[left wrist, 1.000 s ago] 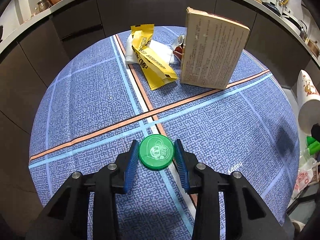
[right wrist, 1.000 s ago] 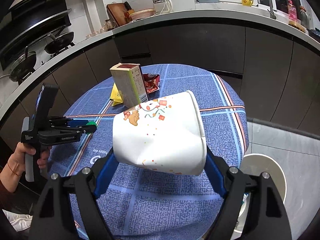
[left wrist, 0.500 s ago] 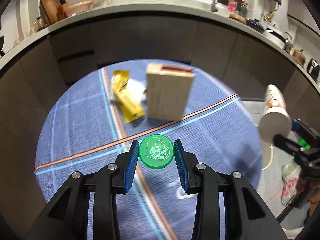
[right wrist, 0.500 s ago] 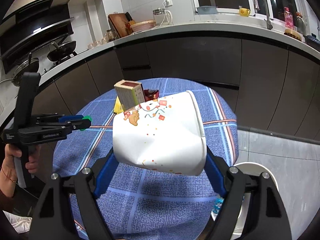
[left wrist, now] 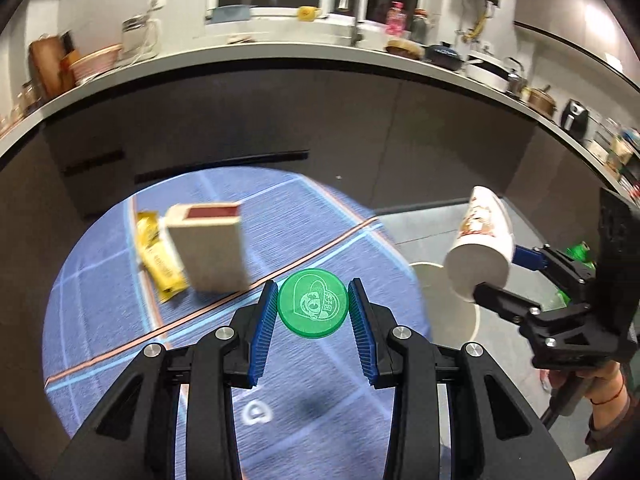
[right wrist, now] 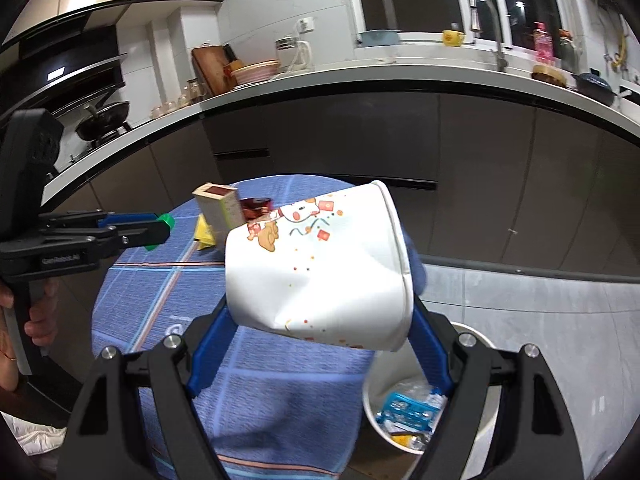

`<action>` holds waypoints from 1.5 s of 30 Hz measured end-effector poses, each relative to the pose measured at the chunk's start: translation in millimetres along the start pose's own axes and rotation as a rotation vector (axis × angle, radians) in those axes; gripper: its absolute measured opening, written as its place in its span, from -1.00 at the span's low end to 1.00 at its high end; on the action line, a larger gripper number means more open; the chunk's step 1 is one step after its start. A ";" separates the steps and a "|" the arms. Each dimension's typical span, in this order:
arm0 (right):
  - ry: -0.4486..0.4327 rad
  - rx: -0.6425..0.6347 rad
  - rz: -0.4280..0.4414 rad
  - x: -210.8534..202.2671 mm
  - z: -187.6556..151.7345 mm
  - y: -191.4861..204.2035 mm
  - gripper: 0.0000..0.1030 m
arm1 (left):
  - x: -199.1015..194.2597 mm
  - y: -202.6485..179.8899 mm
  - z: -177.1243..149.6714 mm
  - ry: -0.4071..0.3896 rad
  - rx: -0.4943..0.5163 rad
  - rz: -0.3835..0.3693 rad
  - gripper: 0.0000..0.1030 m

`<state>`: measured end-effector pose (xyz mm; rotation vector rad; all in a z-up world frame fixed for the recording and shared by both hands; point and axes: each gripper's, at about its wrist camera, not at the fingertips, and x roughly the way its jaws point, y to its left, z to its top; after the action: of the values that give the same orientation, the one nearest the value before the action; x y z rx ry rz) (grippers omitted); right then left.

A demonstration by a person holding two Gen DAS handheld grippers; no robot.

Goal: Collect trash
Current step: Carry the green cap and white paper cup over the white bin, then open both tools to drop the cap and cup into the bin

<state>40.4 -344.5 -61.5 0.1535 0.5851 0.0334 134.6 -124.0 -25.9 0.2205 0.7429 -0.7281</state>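
- since both loads head for the trash bin (right wrist: 476, 330) off the bench's (right wrist: 160, 280) right edge, the left gripper (left wrist: 313, 309) jaws pinch the green cap (left wrist: 312, 305) above it.
- right gripper (right wrist: 320, 312) jaws squeeze the dented paper cup (right wrist: 320, 264) sideways over the bin.

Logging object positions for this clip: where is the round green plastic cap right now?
The round green plastic cap is clamped between the left gripper fingers, lifted above the blue tablecloth, near the table's right edge.

box (left wrist: 208, 248) and yellow wrapper (left wrist: 158, 256) motion-blurred, bin (right wrist: 404, 412) partly hidden behind cup (right wrist: 320, 264)
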 end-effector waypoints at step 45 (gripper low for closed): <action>0.338 0.184 -0.100 84.7 -135.5 -144.6 0.56 | 236.7 -153.2 -5.7 0.378 0.185 -0.264 -0.33</action>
<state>34.3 -462.8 -241.5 0.3011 0.9333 -0.0934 148.7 -358.5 -182.0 0.4422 1.0780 -1.0234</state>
